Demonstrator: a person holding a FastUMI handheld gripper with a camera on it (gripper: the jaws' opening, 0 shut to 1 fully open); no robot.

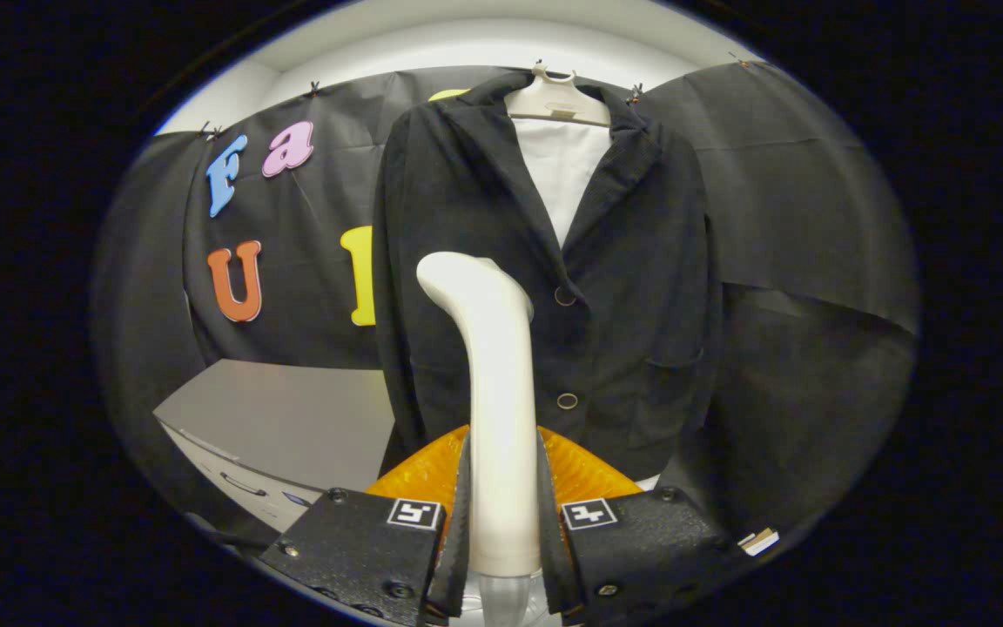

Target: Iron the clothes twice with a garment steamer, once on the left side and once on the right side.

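A dark blazer (641, 287) hangs on a pale hanger (558, 100) against the booth's black cloth wall, with a white lining showing at its open collar and two buttons down its front. My gripper (503, 522) is shut on the white handle of the garment steamer (493, 383), both fingers pressing its sides. The steamer stands upright between the fingers, its curved head level with the blazer's left half, just left of the upper button. Whether the head touches the fabric cannot be told.
A grey cabinet (292, 427) with drawers stands low to the left of the blazer. An orange translucent part (589, 475) shows behind the fingers at the steamer's base. Black cloth (806, 261) drapes to the right of the blazer.
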